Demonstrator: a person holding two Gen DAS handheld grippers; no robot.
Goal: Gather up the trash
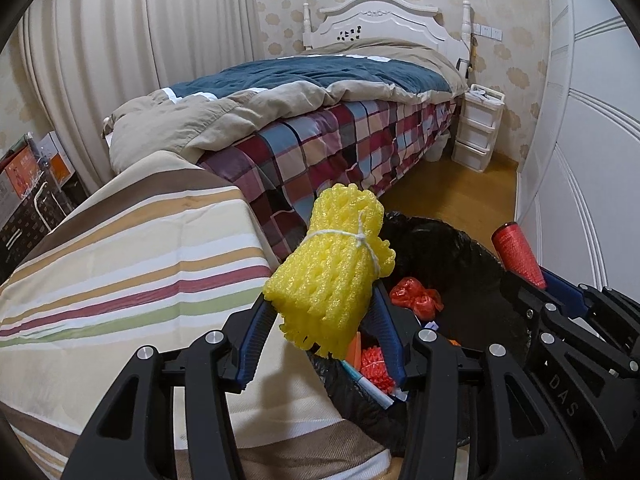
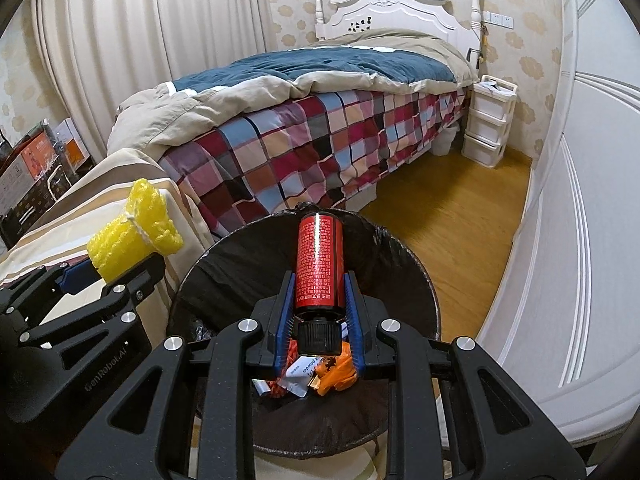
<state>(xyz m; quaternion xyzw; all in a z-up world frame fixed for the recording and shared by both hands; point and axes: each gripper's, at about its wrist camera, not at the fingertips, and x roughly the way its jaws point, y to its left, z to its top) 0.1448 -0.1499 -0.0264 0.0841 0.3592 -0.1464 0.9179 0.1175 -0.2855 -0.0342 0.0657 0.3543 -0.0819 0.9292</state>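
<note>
Now red bottle [image 2: 319,261] sits clamped in right gripper [image 2: 319,280] over bin [image 2: 224,256]

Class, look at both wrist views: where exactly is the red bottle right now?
The red bottle is clamped in the right gripper, cap toward the camera, above the black-lined trash bin; in the left wrist view it shows at the right edge.

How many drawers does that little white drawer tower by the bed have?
3. The white drawer tower stands beside the bed, under the headboard end. Its drawers sit stacked: top, middle, bottom. Nothing seems hidden behind.
</note>
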